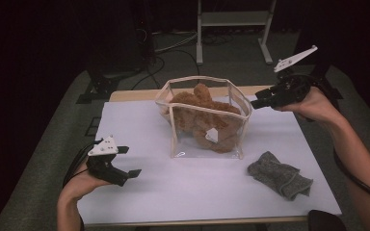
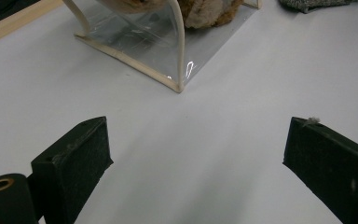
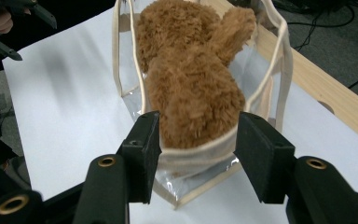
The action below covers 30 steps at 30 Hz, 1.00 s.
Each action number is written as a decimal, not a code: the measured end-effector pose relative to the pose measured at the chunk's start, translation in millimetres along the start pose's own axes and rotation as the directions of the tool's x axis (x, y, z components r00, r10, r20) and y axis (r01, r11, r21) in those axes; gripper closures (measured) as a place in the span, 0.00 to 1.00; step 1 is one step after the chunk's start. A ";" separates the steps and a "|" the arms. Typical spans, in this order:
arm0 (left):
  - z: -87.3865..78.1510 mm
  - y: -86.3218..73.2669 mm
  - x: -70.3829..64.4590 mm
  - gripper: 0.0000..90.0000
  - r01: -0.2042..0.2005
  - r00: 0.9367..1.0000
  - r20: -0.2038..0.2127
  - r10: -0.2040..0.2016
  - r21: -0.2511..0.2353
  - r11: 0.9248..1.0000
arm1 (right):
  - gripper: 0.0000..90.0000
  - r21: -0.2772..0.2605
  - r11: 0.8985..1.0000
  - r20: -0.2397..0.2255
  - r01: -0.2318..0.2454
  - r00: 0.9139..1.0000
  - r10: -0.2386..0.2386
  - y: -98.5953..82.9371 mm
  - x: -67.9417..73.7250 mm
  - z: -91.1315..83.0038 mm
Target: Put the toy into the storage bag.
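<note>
A white surface (image 1: 197,187) is lying under everything, with a strip of wooden edge showing along its far side. Near the middle, toward the far side, a clear plastic bag (image 1: 178,139) with cream trim is standing upright, its top gaping open. A brown plush toy (image 1: 200,113) is sitting inside the bag, filling most of it and rising to the rim. A small white tag, possibly a label, is showing through the bag's front wall, though it is too small to make out.

At the bag's right-hand rim, the right claw (image 1: 256,102) is hovering at trim height with its jaws spread apart. In the right gripper view those jaws are sitting on either side of the bag's near end wall, with the cream rim running between them; whether the pads are touching the plastic is hard to tell.

To the bag's right and nearer the person, a crumpled grey cloth (image 1: 280,175) is lying flat on the surface, well apart from both claws.

At the near left, the left claw (image 1: 128,161) is hanging just above the surface, jaws wide apart and holding nothing, well apart from the bag
</note>
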<state>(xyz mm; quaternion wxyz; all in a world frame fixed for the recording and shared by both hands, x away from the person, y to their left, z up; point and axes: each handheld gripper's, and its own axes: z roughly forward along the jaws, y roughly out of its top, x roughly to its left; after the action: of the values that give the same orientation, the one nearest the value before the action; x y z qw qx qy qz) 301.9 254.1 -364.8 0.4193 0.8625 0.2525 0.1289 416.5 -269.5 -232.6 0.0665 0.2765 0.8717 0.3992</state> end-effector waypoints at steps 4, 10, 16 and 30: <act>0.7 -0.5 0.8 0.07 0.001 1.000 0.002 -0.001 0.004 1.000 | 0.53 -0.023 1.000 -0.013 -0.021 1.000 0.021 -10.6 -1.5 -5.6; 1.1 -0.7 1.2 0.07 0.002 1.000 0.002 -0.002 0.005 1.000 | 0.52 -0.023 0.999 -0.012 -0.036 0.999 0.036 -25.9 -2.9 -8.3; -0.6 -0.5 1.3 0.07 -0.002 1.000 0.001 0.002 -0.002 1.000 | 0.52 -0.021 0.998 -0.015 -0.054 0.998 0.054 -42.3 -3.2 -6.8; 0.8 -0.6 1.4 0.07 -0.002 1.000 0.003 0.002 0.007 1.000 | 0.49 -0.002 0.991 -0.035 -0.137 0.990 0.137 -89.2 -11.4 7.5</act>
<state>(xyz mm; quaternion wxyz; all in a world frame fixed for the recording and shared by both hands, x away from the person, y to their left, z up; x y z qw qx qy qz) 303.3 254.6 -365.7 0.4164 0.8644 0.2516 0.1272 390.3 -317.8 -304.2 0.0243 0.3286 0.8508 0.4094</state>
